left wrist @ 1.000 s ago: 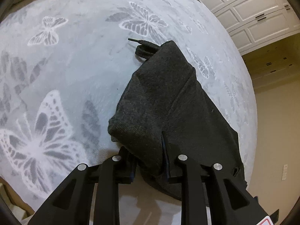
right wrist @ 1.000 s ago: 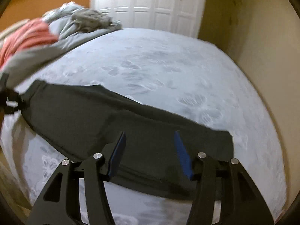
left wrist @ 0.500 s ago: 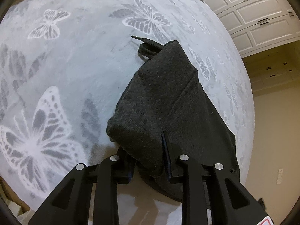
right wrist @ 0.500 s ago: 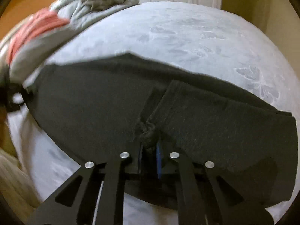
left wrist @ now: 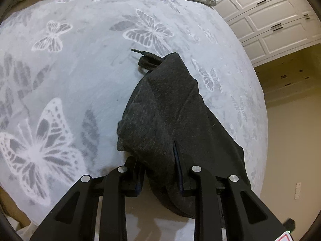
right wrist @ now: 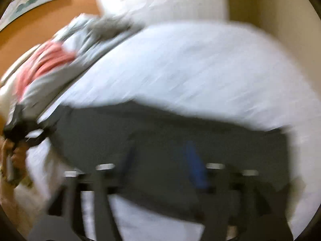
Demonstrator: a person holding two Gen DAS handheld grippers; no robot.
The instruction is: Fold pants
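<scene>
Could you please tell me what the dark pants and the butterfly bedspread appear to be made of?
Pants: probably a thick knit, fleece or sweatpant-like; matte charcoal with a fine ribbed grain, soft rounded folds, and a drawcord at one end.
Bedspread: likely a plush, velvety fabric; pale grey with a soft sheen and butterflies that look embossed or printed.

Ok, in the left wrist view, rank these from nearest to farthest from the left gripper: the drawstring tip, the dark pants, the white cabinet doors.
1. Dark pants: clamped in the left gripper.
2. Drawstring tip: beyond the pants, mid-bed.
3. White cabinet doors: upper right, past the bed's far edge.
</scene>
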